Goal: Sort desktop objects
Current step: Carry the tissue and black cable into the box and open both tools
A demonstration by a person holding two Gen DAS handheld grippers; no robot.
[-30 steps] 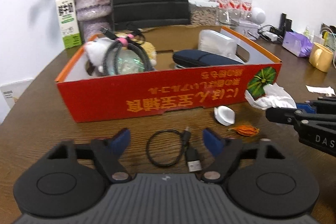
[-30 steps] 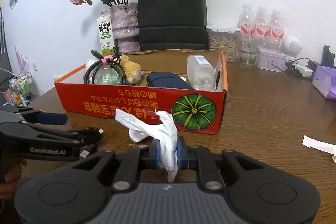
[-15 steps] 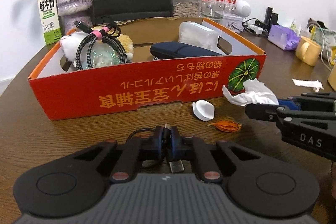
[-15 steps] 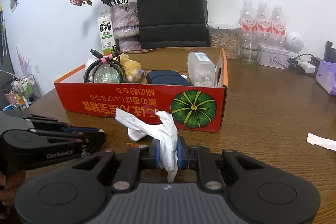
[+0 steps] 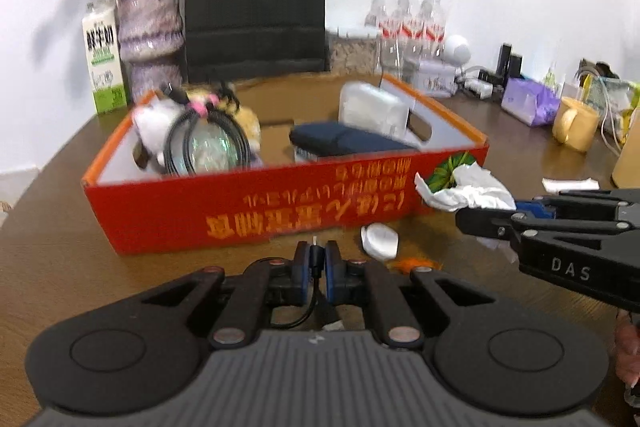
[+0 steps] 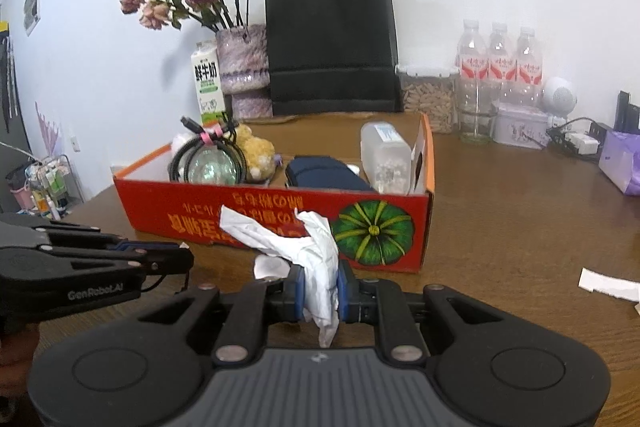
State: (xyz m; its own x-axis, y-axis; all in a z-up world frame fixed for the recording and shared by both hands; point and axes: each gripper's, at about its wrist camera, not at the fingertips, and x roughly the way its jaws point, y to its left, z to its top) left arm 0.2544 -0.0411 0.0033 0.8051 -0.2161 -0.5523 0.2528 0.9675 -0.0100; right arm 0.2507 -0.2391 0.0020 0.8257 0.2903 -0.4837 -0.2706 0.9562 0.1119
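Cable (image 5: 316,259), thin and black, sits clamped between the blue pads of the left gripper (image 5: 316,263); its plug end pokes up above the pads and a loop of it hangs below them, over the wooden table (image 5: 52,247). From the right wrist view the left gripper (image 6: 176,259) appears at the left edge with the cable's loop dangling beneath its tip.

Tissue (image 6: 316,259), white and crumpled, is clenched in the right gripper (image 6: 320,287), whose jaws press on its middle; one end flares up and to the left, the other hangs below the pads. The left wrist view shows the same tissue (image 5: 468,191) bunched at the tip of the right gripper (image 5: 480,215).

On the table between the two grippers lie a small white oval object (image 5: 380,241) and, just beside it, an orange scrap (image 5: 416,263); what either is cannot be told.

Directly ahead stands a low red cardboard box (image 6: 280,223) with a green pumpkin print at one end. Inside it are a coiled black cord with a pink tie (image 6: 208,155), a yellow plush toy (image 6: 258,153), a dark blue case (image 6: 324,175) and a clear plastic container (image 6: 384,157).

Behind the box stand a milk carton (image 6: 208,83), a vase of dried roses (image 6: 242,59), a black paper bag (image 6: 332,43) and three water bottles (image 6: 500,63). A yellow mug (image 5: 576,125) stands well off to the right.
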